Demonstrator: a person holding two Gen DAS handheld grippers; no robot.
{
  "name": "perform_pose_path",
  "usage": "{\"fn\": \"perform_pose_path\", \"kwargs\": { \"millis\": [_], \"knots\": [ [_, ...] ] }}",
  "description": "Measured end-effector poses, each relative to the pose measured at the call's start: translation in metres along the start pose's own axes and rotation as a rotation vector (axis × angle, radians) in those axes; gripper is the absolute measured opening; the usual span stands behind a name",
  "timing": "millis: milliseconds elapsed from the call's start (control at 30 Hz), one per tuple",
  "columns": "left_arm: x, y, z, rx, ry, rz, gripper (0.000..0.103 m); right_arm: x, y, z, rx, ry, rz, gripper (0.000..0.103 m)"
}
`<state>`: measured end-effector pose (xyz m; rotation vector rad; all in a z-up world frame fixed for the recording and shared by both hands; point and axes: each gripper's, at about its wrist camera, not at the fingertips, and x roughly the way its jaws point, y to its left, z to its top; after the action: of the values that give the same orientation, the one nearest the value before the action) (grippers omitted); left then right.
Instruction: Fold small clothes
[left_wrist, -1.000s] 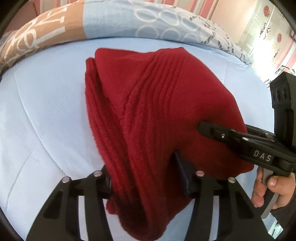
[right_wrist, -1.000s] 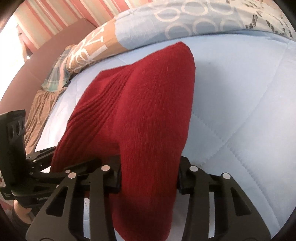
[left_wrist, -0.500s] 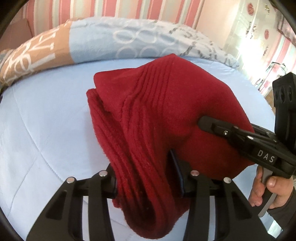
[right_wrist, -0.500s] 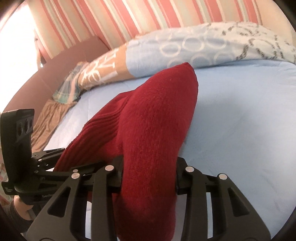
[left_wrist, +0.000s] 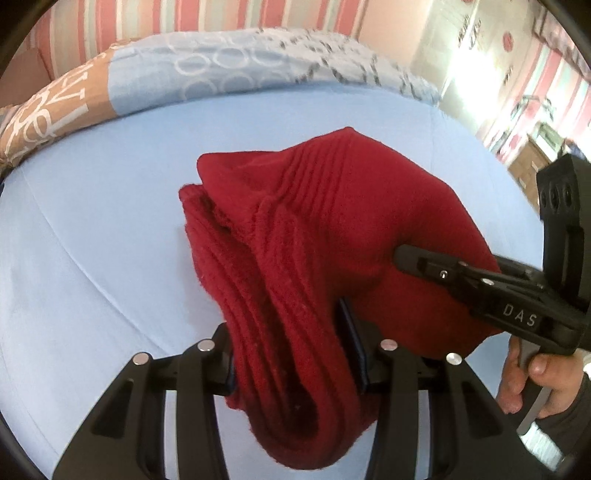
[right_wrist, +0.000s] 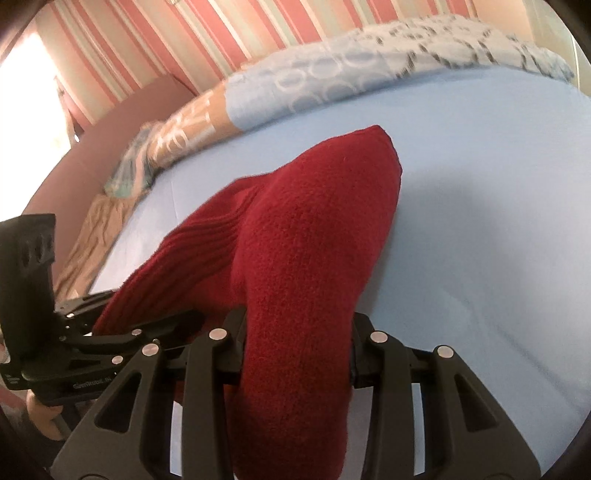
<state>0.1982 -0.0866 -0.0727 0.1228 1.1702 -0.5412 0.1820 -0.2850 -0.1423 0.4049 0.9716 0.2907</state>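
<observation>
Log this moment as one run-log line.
left gripper: shut on red knit garment | right gripper: shut on red knit garment | garment: bunched, over blue bedsheet | fold: unfinished

Dark red knitted garment over the light blue bed, left gripper and right gripper each clamping one end; patterned quilt behind.

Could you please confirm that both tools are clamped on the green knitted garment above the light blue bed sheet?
Not quite: the knitted garment is dark red, not green, as both wrist views show. The rest holds: the left tool and right tool are both clamped on it above the light blue bed sheet.
</observation>
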Motion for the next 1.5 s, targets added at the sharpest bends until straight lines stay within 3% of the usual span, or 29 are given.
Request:
{"fn": "perform_pose_path", "kwargs": {
  "millis": [133, 233, 400, 567, 767, 967, 1000, 1033, 1133, 1267, 1367, 1500],
  "knots": [
    [0.024, -0.012, -0.03, 0.01, 0.047, 0.005, 0.046, 0.01, -0.014, -0.03, -0.016, 0.04, -0.034, 0.038],
    [0.036, -0.006, -0.037, 0.003, 0.057, 0.006, 0.055, 0.02, -0.024, -0.044, -0.021, 0.055, -0.047, 0.04],
    [0.039, -0.002, -0.036, 0.006, 0.041, 0.034, 0.066, 0.022, -0.022, -0.048, -0.047, 0.042, -0.064, 0.042],
    [0.035, -0.004, -0.043, 0.012, 0.037, 0.046, 0.067, 0.021, -0.021, -0.05, -0.049, 0.029, -0.075, 0.042],
    [0.042, -0.014, -0.024, 0.022, 0.033, 0.063, 0.067, 0.018, -0.025, -0.049, -0.026, 0.028, -0.067, 0.044],
    [0.038, -0.018, -0.017, 0.017, 0.035, 0.076, 0.067, -0.002, -0.02, -0.039, -0.004, 0.046, -0.085, 0.061],
    [0.036, -0.019, -0.016, 0.021, 0.038, 0.079, 0.067, -0.01, -0.017, -0.038, -0.007, 0.034, -0.094, 0.069],
    [0.033, -0.019, -0.016, 0.025, 0.038, 0.082, 0.068, -0.019, -0.015, -0.038, -0.015, 0.015, -0.112, 0.08],
    [0.021, -0.015, -0.018, 0.03, 0.028, 0.092, 0.074, -0.042, -0.007, -0.039, -0.04, -0.041, -0.169, 0.093],
    [0.008, -0.006, -0.018, 0.014, 0.014, 0.109, 0.077, -0.062, 0.003, -0.041, -0.092, -0.113, -0.332, 0.096],
    [0.001, -0.002, -0.013, -0.003, 0.0, 0.115, 0.081, -0.052, 0.013, -0.043, -0.196, -0.094, -0.427, 0.097],
    [-0.001, -0.001, 0.001, 0.001, -0.057, 0.158, 0.087, -0.031, 0.015, -0.04, -0.24, -0.061, -0.438, 0.097]
  ]
}}
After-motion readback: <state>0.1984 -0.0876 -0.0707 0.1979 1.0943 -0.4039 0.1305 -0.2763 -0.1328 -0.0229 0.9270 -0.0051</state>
